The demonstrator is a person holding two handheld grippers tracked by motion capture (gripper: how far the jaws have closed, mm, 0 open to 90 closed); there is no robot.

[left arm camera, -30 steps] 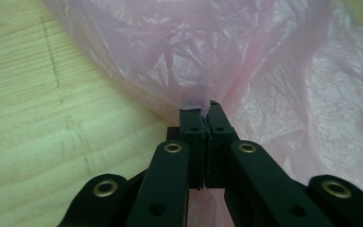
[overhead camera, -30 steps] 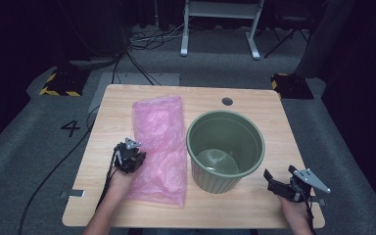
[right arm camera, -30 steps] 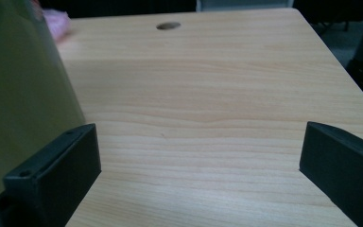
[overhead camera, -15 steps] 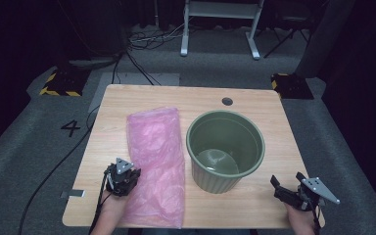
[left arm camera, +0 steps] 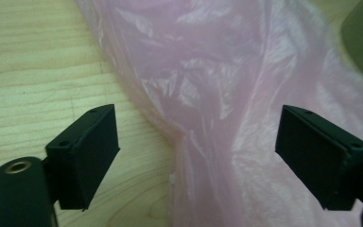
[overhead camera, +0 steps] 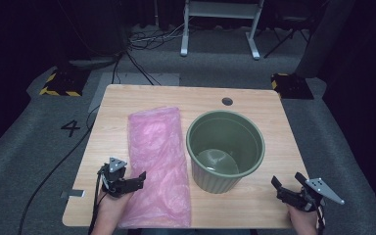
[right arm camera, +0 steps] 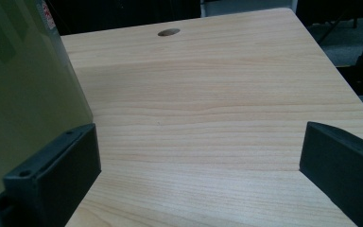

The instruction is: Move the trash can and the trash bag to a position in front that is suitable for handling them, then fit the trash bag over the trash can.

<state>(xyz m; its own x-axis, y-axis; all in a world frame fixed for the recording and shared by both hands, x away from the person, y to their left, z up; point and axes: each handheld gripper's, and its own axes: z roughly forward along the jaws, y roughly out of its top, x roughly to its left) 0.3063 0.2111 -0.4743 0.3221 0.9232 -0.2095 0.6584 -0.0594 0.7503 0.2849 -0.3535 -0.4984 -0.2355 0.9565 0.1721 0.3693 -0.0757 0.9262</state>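
Our left gripper (overhead camera: 136, 180) hovers wide open and empty at the bag's (overhead camera: 157, 161) 8 o'clock edge; the right gripper (overhead camera: 290, 185), also open and empty, sits at 4 o'clock of the bin (overhead camera: 225, 147). We should probably pinch one bag layer, low to the tabletop (overhead camera: 122, 105).

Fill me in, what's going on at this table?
A person works two handheld grippers at a light wooden table. The left gripper sits open at the near left edge of a flat pink plastic bag, jaws spread over the film without pinching it. The right gripper is open too, low at the near right corner, beside a round green ribbed plastic bin but not touching it. The bin stands upright next to the bag.
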